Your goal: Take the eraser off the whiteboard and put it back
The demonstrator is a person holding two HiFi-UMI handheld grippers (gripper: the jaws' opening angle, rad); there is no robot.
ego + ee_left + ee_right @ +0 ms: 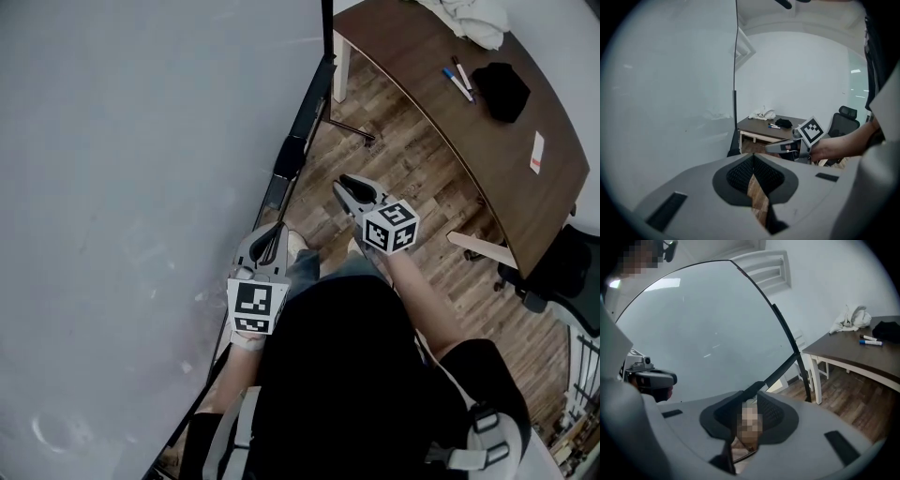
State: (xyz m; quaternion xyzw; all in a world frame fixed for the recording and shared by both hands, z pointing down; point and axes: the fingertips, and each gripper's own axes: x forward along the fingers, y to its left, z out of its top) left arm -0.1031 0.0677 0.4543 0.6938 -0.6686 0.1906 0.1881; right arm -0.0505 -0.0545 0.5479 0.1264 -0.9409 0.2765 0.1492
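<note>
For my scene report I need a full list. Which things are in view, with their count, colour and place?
whiteboard: one, pale grey, fills the left
ledge: one, black, along the whiteboard's bottom edge
dark block: one, on that ledge, maybe the eraser
table: one, brown top, white legs, upper right
cloth: one, white, table's far end
markers: two, pale, mid table
black object: one, beside the markers
card: one, white and red, table's near end
office chair: one, black, right edge
floor: brown wood
left gripper: one, grey, fingers together, empty, by the whiteboard
right gripper: one, grey, fingers slightly apart, empty, over the floor
</note>
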